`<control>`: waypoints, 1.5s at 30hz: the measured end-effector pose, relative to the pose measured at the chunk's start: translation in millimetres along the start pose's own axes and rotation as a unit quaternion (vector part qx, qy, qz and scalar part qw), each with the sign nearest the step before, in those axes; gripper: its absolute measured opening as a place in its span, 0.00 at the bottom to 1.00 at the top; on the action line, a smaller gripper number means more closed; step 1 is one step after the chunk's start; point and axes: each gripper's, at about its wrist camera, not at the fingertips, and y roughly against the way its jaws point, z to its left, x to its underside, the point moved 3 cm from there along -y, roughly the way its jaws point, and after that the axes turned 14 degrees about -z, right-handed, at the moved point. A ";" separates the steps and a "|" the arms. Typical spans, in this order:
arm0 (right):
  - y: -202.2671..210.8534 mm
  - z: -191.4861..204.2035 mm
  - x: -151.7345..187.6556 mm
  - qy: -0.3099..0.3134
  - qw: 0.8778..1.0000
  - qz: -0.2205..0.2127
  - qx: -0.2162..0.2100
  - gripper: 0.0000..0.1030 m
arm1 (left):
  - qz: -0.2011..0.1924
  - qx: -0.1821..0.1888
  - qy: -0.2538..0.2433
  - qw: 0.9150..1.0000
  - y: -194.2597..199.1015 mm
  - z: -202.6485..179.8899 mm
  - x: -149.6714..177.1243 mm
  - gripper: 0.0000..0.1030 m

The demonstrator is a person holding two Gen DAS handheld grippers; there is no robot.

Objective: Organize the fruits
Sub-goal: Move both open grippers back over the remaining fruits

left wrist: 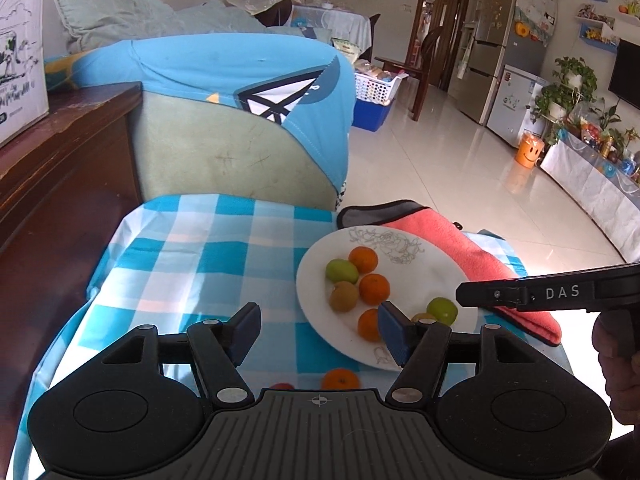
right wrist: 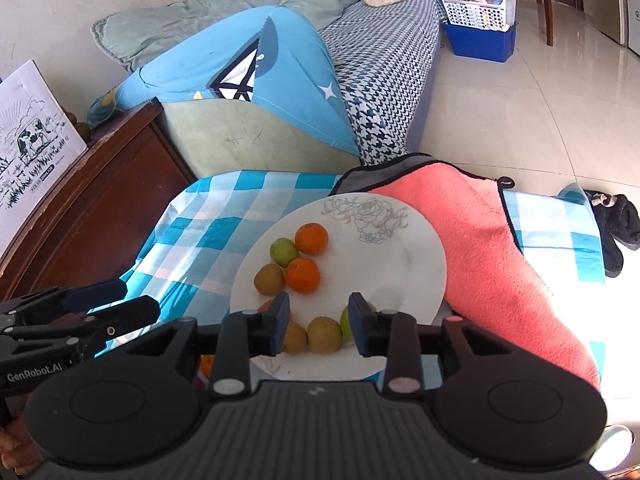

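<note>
A white plate [right wrist: 400,264] with a drawn flower stands on the blue checked tablecloth [left wrist: 208,248]. On it lie two oranges [right wrist: 303,275], a green fruit [right wrist: 283,251], a brown kiwi [right wrist: 269,279] and two brownish fruits [right wrist: 324,334] near the front rim. My right gripper [right wrist: 320,320] hovers over that rim, its jaws a little apart and pressing on nothing; a second green fruit [right wrist: 345,322] peeks out behind its right finger. My left gripper [left wrist: 320,328] is open and empty over the cloth, left of the plate [left wrist: 420,268]. One orange [left wrist: 340,378] lies on the cloth below it.
A pink towel [right wrist: 500,272] lies under the plate's right side. A dark wooden cabinet [left wrist: 60,184] with a cardboard box [left wrist: 20,60] stands to the left, and a sofa draped in blue cloth [left wrist: 224,76] behind. Black slippers [right wrist: 616,228] lie on the tiled floor.
</note>
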 end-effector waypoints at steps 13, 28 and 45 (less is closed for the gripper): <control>14.8 36.2 37.9 0.028 0.998 0.028 -0.044 0.34 | 0.036 -0.014 -0.009 0.999 31.7 28.5 33.7 0.63; -0.6 64.7 72.4 0.059 0.992 0.081 -0.081 0.34 | 0.073 0.035 -0.105 0.991 38.5 18.3 83.1 0.63; -22.1 72.6 79.3 0.060 0.992 0.087 -0.069 0.40 | 0.066 0.059 -0.133 0.987 20.8 14.3 95.5 0.61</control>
